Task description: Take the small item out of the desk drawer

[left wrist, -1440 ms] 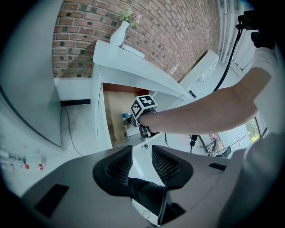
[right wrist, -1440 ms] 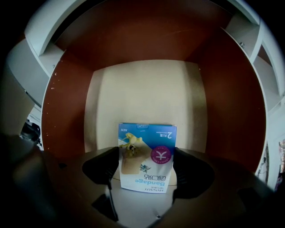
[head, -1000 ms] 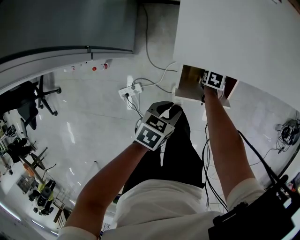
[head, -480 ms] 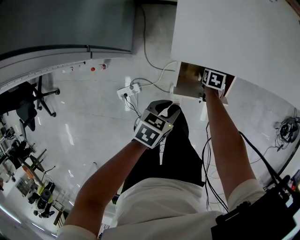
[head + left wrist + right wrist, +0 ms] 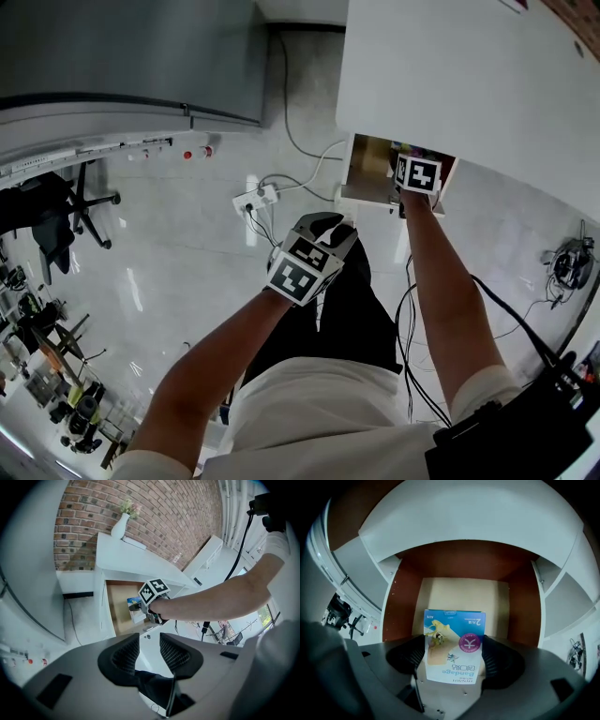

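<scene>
The white desk [image 5: 469, 75] has its drawer [image 5: 370, 167] pulled open, showing a pale wooden bottom [image 5: 461, 592]. My right gripper [image 5: 453, 656] reaches into the drawer and is shut on a small blue bandage box [image 5: 453, 644], which stands upright between the two pads. In the left gripper view the same box [image 5: 135, 607] shows at the drawer [image 5: 119, 613] under the right gripper's marker cube [image 5: 153, 590]. My left gripper [image 5: 150, 651] hangs back over the person's dark trousers, well short of the desk. Its jaws stand a little apart with nothing between them.
A power strip [image 5: 255, 197] with white cables lies on the glossy floor left of the drawer. A grey partition [image 5: 122, 47] and an office chair [image 5: 89, 202] stand further left. A white vase [image 5: 120, 524] sits on the desk against a brick wall.
The head view has shifted slightly, so the drawer and right gripper sit a little higher and further left. The right gripper stays in the drawer; the left gripper has barely moved.
</scene>
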### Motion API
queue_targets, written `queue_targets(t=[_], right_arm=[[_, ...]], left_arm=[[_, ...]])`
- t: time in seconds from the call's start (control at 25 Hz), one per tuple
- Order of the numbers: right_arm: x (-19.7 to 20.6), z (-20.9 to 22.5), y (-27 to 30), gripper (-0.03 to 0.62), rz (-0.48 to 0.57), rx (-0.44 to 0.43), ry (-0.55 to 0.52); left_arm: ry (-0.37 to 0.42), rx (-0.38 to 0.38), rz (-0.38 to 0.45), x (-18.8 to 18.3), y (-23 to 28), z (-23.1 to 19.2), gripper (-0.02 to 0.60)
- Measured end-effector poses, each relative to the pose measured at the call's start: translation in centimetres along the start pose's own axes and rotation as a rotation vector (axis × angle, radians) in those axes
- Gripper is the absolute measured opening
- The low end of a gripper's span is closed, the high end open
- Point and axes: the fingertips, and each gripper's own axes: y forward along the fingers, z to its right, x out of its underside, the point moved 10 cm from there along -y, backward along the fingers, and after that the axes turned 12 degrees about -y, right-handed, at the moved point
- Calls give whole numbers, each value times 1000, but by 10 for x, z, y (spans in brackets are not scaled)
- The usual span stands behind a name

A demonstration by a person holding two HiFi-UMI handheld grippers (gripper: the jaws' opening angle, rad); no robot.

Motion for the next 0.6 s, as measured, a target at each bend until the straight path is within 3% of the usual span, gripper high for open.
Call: queue_targets(t=[0.6], right_arm=[[16,-26,-105,365,63,-31,-60]], left_arm=[[44,20,101,15,-78,39,146]])
